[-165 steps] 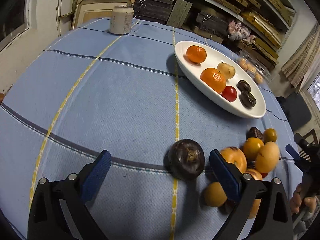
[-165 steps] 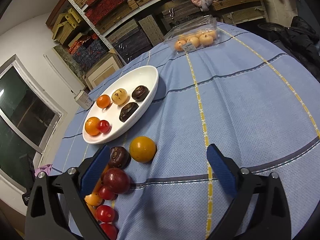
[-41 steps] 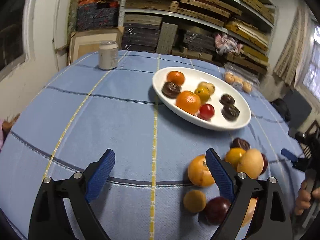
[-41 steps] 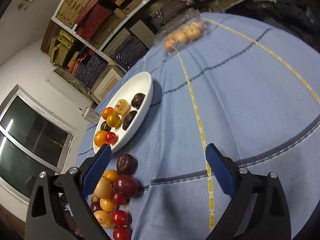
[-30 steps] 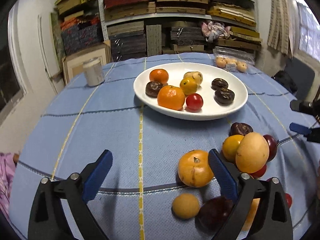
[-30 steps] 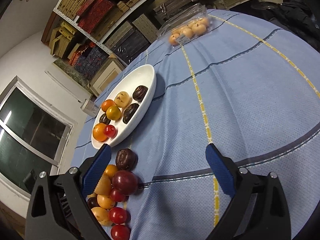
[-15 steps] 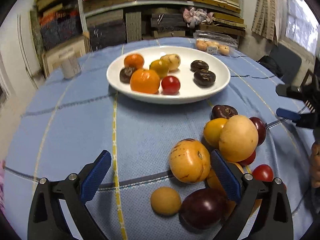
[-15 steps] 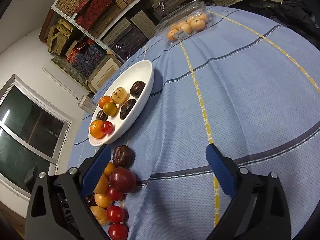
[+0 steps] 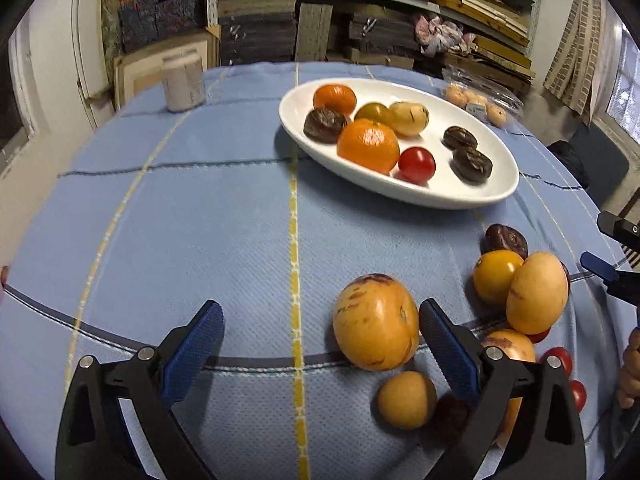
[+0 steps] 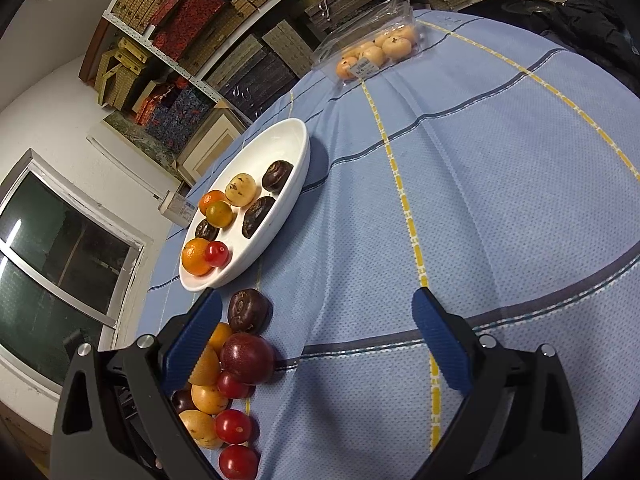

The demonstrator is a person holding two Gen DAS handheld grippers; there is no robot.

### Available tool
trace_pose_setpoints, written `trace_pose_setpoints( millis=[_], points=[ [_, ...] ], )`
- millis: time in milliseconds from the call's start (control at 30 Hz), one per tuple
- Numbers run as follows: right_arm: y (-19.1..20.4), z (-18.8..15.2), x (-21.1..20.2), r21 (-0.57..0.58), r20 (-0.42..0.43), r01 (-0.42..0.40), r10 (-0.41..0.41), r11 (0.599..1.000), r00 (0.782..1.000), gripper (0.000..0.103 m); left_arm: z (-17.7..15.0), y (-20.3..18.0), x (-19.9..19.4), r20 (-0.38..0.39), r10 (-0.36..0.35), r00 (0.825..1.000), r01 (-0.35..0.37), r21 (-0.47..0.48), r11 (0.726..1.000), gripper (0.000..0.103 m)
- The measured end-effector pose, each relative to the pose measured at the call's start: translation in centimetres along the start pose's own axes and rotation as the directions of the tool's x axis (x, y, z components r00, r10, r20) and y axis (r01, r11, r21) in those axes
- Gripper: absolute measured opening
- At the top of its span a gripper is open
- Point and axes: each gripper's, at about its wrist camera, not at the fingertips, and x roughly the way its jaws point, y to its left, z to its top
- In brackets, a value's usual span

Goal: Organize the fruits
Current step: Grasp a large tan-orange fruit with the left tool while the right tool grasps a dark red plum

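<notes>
A white oval plate (image 9: 472, 196) (image 10: 296, 160) holds several fruits: oranges, a red tomato (image 9: 416, 165), dark fruits. Loose fruits lie in a pile on the blue cloth. My left gripper (image 9: 320, 344) is open and empty; a large yellow-orange fruit (image 9: 376, 322) sits just inside its right finger (image 9: 448, 356), with a small tan fruit (image 9: 406, 399) in front. My right gripper (image 10: 316, 336) is open and empty; a dark purple fruit (image 10: 247, 358) and a dark brown fruit (image 10: 248, 310) lie beside its left finger (image 10: 192, 340). The right gripper's tips also show in the left wrist view (image 9: 612, 248).
A pale can (image 9: 183, 82) stands at the table's far left. A clear plastic box of small orange fruits (image 10: 372, 54) (image 9: 480, 98) lies at the far edge. Shelves of stacked goods line the wall behind. A dark chair stands at right.
My left gripper has swung and lowered toward the loose pile, bringing the large yellow-orange fruit between its fingers. The right gripper has barely moved. A dark fruit and a yellow one were added to the plate.
</notes>
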Motion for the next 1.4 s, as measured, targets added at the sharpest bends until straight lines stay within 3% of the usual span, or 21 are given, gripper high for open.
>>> trace_pose_setpoints(
  millis=[233,500,633,733,967,1133,1200,1267,1400],
  points=[
    [0.0,-0.1,0.2,-0.004,-0.010,0.003,-0.003,1.000,1.000,0.094,-0.3,1.1,-0.3,-0.015,-0.053,0.998,0.052,-0.072,0.996,0.078],
    [0.2,-0.1,0.5,-0.016,-0.024,0.006,-0.006,1.000,1.000,0.094,-0.9,1.8,-1.0,-0.026,-0.064,0.998,0.061,-0.108,0.992,0.075],
    [0.9,-0.2,0.7,-0.052,-0.035,0.007,-0.009,0.999,0.999,0.094,-0.6,2.4,-1.0,-0.013,-0.073,0.997,0.070,-0.138,0.988,0.058],
    [1.3,-0.5,0.9,-0.080,-0.040,0.014,-0.017,0.997,0.999,0.094,-0.4,2.2,-0.8,-0.017,-0.120,0.993,0.117,-0.142,0.983,0.046],
    [1.3,-0.5,1.0,-0.080,-0.046,0.015,-0.019,0.997,0.999,0.094,-0.8,1.8,-1.0,-0.021,-0.136,0.991,0.132,-0.138,0.982,0.045],
    [2.8,-1.3,1.3,-0.176,-0.080,-0.003,-0.011,0.984,0.997,0.094,-0.9,2.5,-2.0,0.022,-0.046,0.999,0.049,-0.157,0.986,0.044],
    [3.7,-1.8,1.6,-0.233,-0.091,0.000,-0.022,0.973,0.996,0.087,-0.7,2.9,-2.5,0.043,-0.030,0.999,0.037,-0.169,0.985,0.044],
    [4.3,-2.3,1.9,-0.265,-0.113,0.000,-0.031,0.964,0.993,0.073,-0.7,3.0,-2.3,0.032,-0.022,0.999,0.027,-0.167,0.986,0.044],
    [4.7,-2.8,2.5,-0.285,-0.144,-0.010,-0.033,0.958,0.989,0.066,-0.6,2.5,-2.0,0.019,-0.025,1.000,0.027,-0.143,0.989,0.044]
  ],
)
